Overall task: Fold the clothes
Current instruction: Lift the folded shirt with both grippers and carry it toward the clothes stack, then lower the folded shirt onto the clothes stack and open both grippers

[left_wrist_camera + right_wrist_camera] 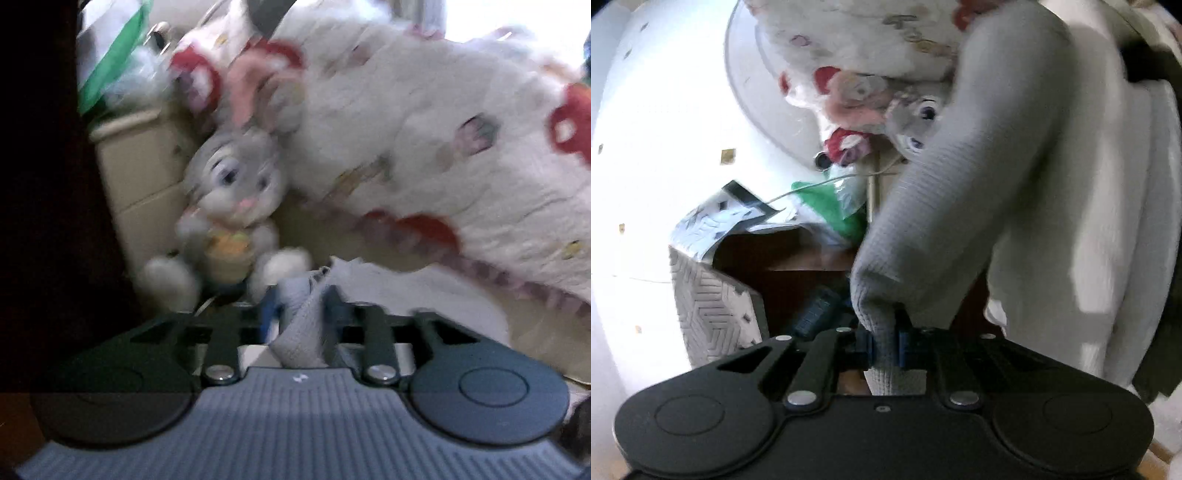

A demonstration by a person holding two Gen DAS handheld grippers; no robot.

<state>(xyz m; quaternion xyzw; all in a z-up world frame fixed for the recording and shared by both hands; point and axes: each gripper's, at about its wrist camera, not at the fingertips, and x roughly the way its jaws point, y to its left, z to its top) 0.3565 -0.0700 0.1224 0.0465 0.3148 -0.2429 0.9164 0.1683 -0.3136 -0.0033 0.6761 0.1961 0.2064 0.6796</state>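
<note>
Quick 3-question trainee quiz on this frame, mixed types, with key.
1. True or false: the right gripper is shut on the grey knit garment.
2. In the left wrist view, which toy sits beyond the left gripper? A) bear B) rabbit C) duck
3. Fill in: the quilt behind the rabbit is white with ___ patches.

Key: 1 true; 2 B; 3 red.
</note>
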